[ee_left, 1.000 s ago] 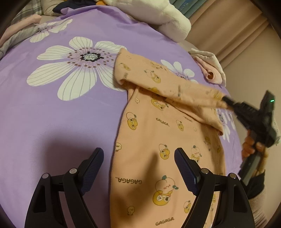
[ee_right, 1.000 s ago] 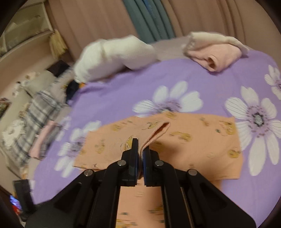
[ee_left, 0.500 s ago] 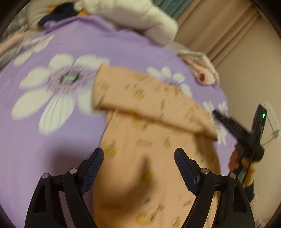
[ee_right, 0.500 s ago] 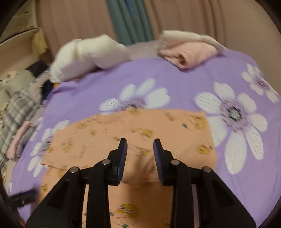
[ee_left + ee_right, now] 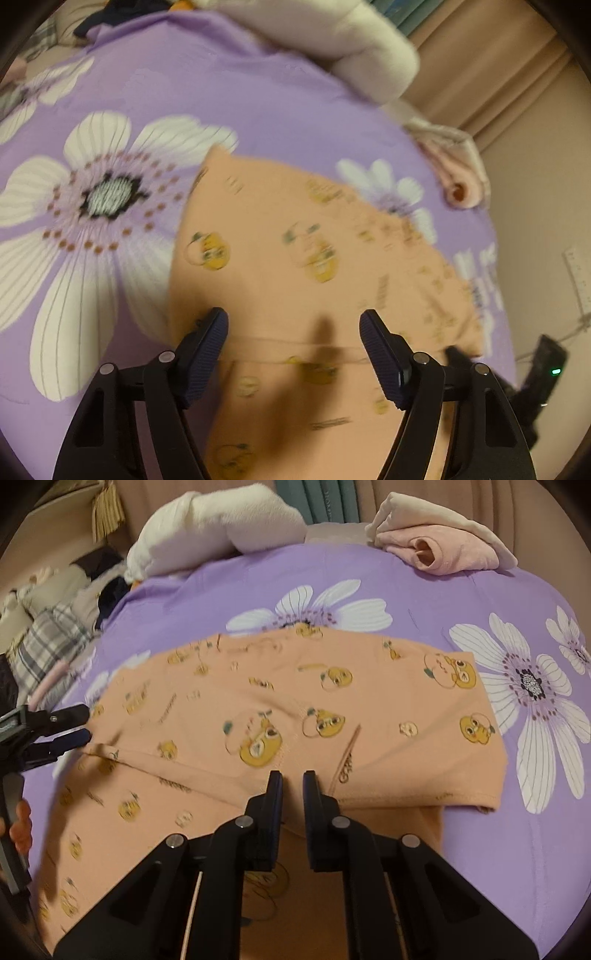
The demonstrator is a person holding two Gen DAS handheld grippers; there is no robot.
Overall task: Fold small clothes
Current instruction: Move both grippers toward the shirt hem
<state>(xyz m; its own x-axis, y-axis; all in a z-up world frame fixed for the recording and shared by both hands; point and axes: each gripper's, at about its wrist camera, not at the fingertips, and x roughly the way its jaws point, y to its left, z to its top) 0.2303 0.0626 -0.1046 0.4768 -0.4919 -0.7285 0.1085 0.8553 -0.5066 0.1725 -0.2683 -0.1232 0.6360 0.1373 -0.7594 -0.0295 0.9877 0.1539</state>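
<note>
Left wrist view, left to right: purple bedspread (image 5: 258, 92) with a large white flower print at left centre. The peach garment (image 5: 295, 258), printed with yellow cartoon figures, lies flat at centre, its upper part folded across and reaching toward the right edge of the frame. The left gripper (image 5: 293, 332) is low in the frame over the garment; its jaws stand wide apart and are closing, with cloth lying beneath the gap and neither pad pressing on it. A white plush pillow (image 5: 369, 48) sits upper right, a folded pink garment (image 5: 458, 181) at right. This view is blurred.

Right wrist view, left to right: the left gripper appears at the left edge beside the garment's fold, a person's fingers (image 5: 20, 827) on its handle. The garment spans the centre, folded edge running across lower centre. The right gripper (image 5: 293, 790) is at bottom centre on that edge; its jaws are nearly together, a narrow gap showing, and whether cloth is pinched cannot be told
</note>
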